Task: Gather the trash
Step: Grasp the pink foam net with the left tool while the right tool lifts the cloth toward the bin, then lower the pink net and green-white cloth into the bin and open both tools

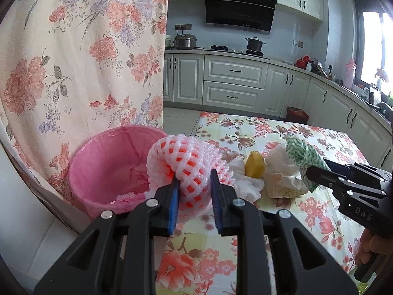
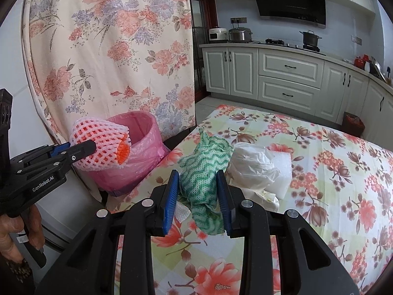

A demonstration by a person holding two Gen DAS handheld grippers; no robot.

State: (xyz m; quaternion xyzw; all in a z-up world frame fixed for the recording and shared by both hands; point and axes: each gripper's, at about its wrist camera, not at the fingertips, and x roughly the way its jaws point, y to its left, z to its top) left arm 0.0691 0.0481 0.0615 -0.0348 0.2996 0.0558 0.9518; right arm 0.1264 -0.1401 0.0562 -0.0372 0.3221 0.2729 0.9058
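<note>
At the table's left edge, left wrist view: left gripper (image 1: 194, 186), jaws pinching the foam fruit net (image 1: 183, 166), held beside the pink-lined bin (image 1: 108, 169); tissue (image 1: 245, 186), yellow scrap (image 1: 255, 164) and paper wad (image 1: 282, 172) lie near that edge. Advice: carry the net fully over the rim before letting go

Right wrist view: right gripper (image 2: 197, 189), jaws pinching the green cloth (image 2: 205, 172) above the table (image 2: 319, 172), white plastic bag (image 2: 253, 166) beside it. Advice: lift clear, follow to the bin (image 2: 137, 147)
</note>
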